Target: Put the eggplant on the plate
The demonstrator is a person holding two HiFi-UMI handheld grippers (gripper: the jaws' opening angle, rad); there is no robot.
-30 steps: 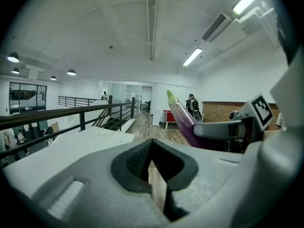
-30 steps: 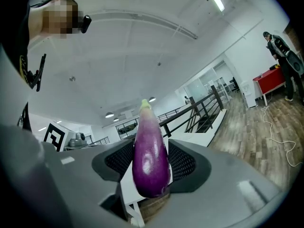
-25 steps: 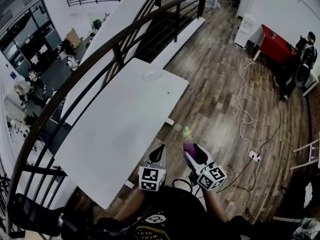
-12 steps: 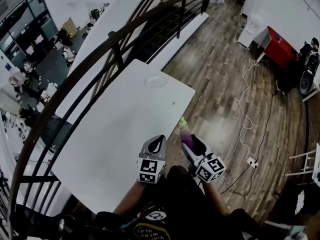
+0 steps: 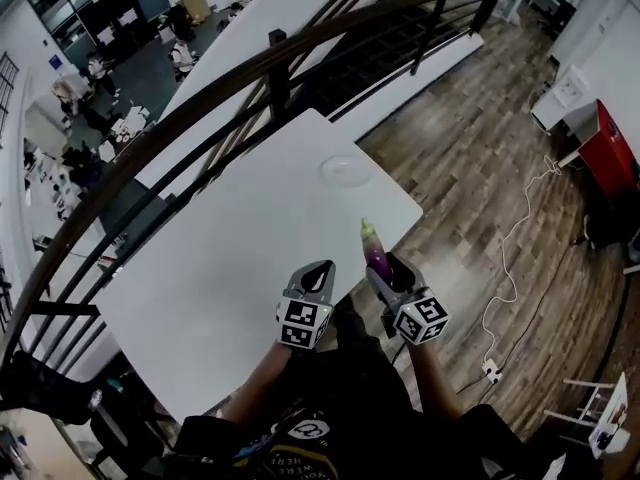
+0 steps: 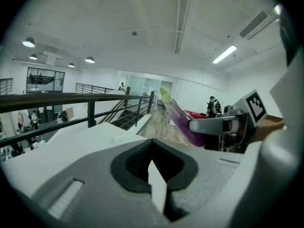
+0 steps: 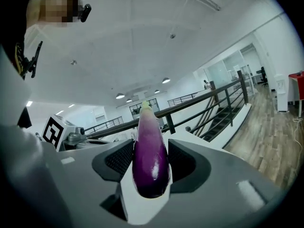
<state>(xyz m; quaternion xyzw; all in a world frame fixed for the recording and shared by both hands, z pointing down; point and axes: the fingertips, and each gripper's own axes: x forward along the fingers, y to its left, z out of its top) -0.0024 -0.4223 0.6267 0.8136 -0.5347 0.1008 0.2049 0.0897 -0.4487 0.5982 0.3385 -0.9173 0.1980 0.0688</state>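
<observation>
Purple eggplant [image 5: 376, 254] sits clamped lengthwise in the right gripper [image 5: 386, 274], ready for the clear plate [image 5: 345, 170] near the table's [image 5: 220, 278] far edge; the left gripper [image 5: 316, 280] is closed and empty.

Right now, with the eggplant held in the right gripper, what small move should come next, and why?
Probably carry the right gripper forward over the table toward the plate. Its fingers clamp the eggplant near the table's edge, while the plate lies at the far end, so that gap must close before any lowering.
</observation>
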